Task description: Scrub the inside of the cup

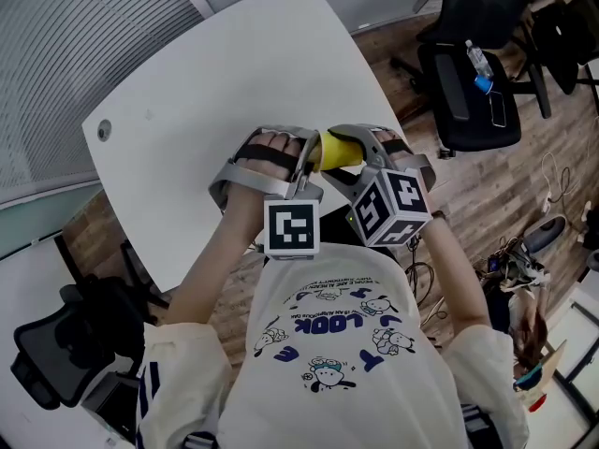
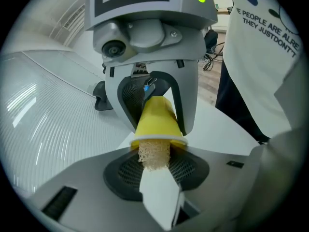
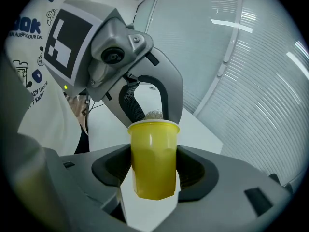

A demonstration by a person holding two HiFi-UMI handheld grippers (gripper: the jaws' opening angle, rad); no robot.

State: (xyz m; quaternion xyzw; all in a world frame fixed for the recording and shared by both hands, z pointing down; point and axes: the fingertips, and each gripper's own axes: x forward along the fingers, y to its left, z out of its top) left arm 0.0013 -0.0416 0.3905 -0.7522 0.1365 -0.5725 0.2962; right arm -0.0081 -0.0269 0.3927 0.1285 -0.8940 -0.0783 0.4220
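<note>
The right claw (image 3: 153,190) clamps a yellow cup (image 3: 153,153). The left gripper view best shows the left claw (image 2: 157,180) pinching a scrubber (image 2: 153,154), pushed into the cup's mouth.

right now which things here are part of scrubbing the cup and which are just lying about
In the job:
- yellow plastic cup, held in the right gripper
- beige mesh scrubber, held in the left gripper, pushed into the cup's mouth

Just lying about:
- clear plastic bottle on the black office chair
- white table
</note>
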